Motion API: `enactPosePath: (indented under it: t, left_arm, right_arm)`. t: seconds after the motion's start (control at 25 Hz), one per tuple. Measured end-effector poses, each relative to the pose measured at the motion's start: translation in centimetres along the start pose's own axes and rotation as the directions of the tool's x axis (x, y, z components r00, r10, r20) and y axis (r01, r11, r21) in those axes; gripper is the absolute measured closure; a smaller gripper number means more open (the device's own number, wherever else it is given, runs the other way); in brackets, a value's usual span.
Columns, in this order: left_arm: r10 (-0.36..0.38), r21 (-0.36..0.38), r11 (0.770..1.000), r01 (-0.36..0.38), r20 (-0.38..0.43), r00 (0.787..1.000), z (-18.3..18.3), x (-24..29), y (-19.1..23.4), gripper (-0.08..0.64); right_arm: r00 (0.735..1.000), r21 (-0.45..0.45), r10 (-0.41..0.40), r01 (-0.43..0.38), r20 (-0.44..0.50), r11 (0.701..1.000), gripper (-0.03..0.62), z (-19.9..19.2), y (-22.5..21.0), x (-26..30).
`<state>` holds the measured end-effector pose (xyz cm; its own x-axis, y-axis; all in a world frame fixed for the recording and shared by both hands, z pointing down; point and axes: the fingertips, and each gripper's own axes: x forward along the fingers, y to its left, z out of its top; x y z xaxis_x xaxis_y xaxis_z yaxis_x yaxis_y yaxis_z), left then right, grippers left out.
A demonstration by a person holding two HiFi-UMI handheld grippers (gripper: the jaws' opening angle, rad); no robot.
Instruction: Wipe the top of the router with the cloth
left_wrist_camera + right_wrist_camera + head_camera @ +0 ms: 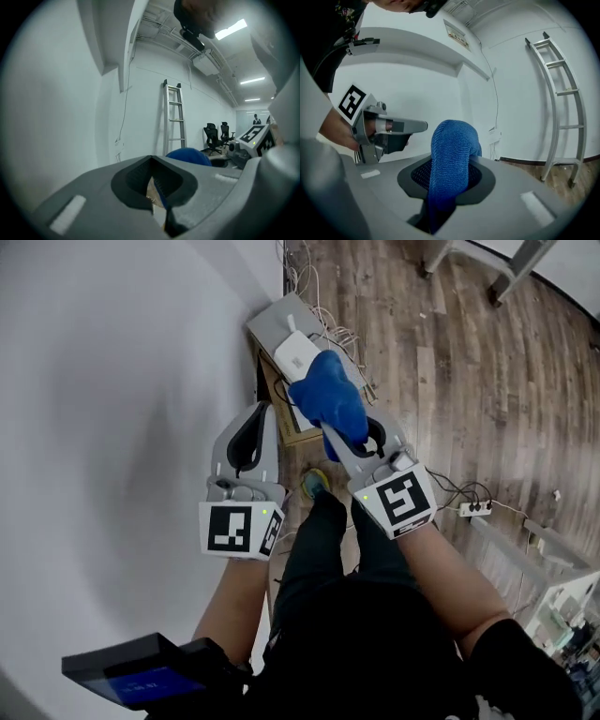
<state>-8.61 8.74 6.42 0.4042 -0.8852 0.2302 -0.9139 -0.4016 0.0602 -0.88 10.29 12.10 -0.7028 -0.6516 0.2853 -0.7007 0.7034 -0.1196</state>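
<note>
A white router [296, 354] lies on a grey box [270, 322] against the wall. My right gripper [330, 434] is shut on a blue cloth [330, 397]. The bunched cloth hangs just in front of the router and covers its near end. In the right gripper view the cloth [449, 159] rises out from between the jaws. My left gripper [263, 411] is to the left of the cloth, beside the wall. Its jaws are shut with nothing in them. In the left gripper view, part of the cloth [188, 155] shows beyond the jaws.
A cardboard box [292, 430] sits under the grey box, and loose cables [343, 336] trail beside it. A power strip [474, 509] lies on the wood floor at right. The white wall [112, 381] fills the left. A ladder [560, 93] leans against the wall.
</note>
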Motion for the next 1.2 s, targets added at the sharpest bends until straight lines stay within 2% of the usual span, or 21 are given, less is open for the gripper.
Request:
enactPosePath:
  t: [0.12, 0.32, 0.52, 0.64, 0.72, 0.84, 1.04, 1.2]
  left_arm:
    - [0.043, -0.006, 0.999, -0.043, -0.001, 0.999, -4.7, 4.8, 3.0, 0.560]
    - [0.098, -0.029, 0.995, -0.098, -0.003, 0.995, -16.4, 11.7, 8.0, 0.560]
    - [0.083, -0.038, 0.996, -0.085, -0.039, 0.996, -26.7, 16.5, 10.5, 0.560]
    - [0.086, -0.056, 0.994, -0.091, -0.080, 0.993, -31.2, 17.5, 11.8, 0.560]
    - [0.099, -0.085, 0.991, -0.108, -0.098, 0.990, -32.7, 17.6, 12.7, 0.560]
    - [0.096, -0.135, 0.985, -0.109, -0.099, 0.990, -33.1, 17.1, 13.0, 0.560]
    - [0.051, -0.159, 0.985, -0.072, -0.132, 0.990, -32.5, 15.4, 13.2, 0.560]
    - [0.065, -0.172, 0.981, -0.089, -0.142, 0.988, -32.7, 15.1, 13.8, 0.558]
  right_arm:
    - [0.999, -0.001, 0.012, -0.012, -0.037, 1.000, 0.476, -5.5, -3.0, 6.1]
    - [1.000, -0.006, -0.003, 0.003, -0.029, 1.000, 0.476, -16.0, -5.9, 15.5]
    - [0.996, -0.006, -0.027, 0.026, -0.082, 1.000, 0.479, -26.2, -7.9, 22.0]
    - [0.991, 0.002, -0.052, 0.053, -0.125, 0.999, 0.480, -30.6, -8.9, 24.6]
    - [0.984, 0.016, -0.069, 0.072, -0.165, 0.997, 0.480, -32.7, -9.8, 26.1]
    - [0.968, 0.017, -0.091, 0.098, -0.233, 0.995, 0.483, -34.9, -10.5, 27.5]
    - [0.946, -0.017, -0.117, 0.117, -0.303, 0.993, 0.485, -35.5, -9.9, 28.2]
    - [0.945, -0.024, -0.115, 0.113, -0.307, 0.993, 0.485, -35.5, -10.0, 28.8]
